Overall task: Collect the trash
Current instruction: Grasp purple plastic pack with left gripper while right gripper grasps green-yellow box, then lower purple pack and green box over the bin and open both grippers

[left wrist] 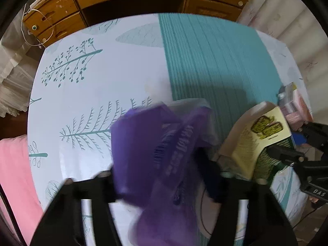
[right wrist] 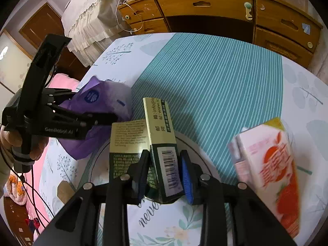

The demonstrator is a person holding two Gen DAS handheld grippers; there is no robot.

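The left gripper (left wrist: 164,184) is closed on a crumpled purple plastic wrapper with white print and a barcode (left wrist: 155,155). The wrapper bulges up between the black fingers and hangs below them, blurred in the left wrist view. In the right wrist view the same wrapper (right wrist: 98,110) sits in the left gripper (right wrist: 106,119) over the left edge of the bed, whose white cover printed with teal trees and leaves (left wrist: 86,94) carries a wide teal band with thin white stripes (right wrist: 205,86) down its middle.

The right gripper (right wrist: 164,176) is clamped on a green and pale yellow cardboard box with a barcode on its narrow side (right wrist: 162,143). Its blue-padded fingers (right wrist: 187,182) press that narrow side from left and right, and the box stands tilted with one flap open to the left. The box hangs above a round white container with leaf print and dark script (right wrist: 164,221), near the front edge of the bed; whether it touches the container cannot be told.

A white and pink carton printed with red strawberries (right wrist: 270,168) stands just right of the box, tilted and blurred. Beyond the far edge of the bed stands a brown wooden desk with drawers (right wrist: 205,6).
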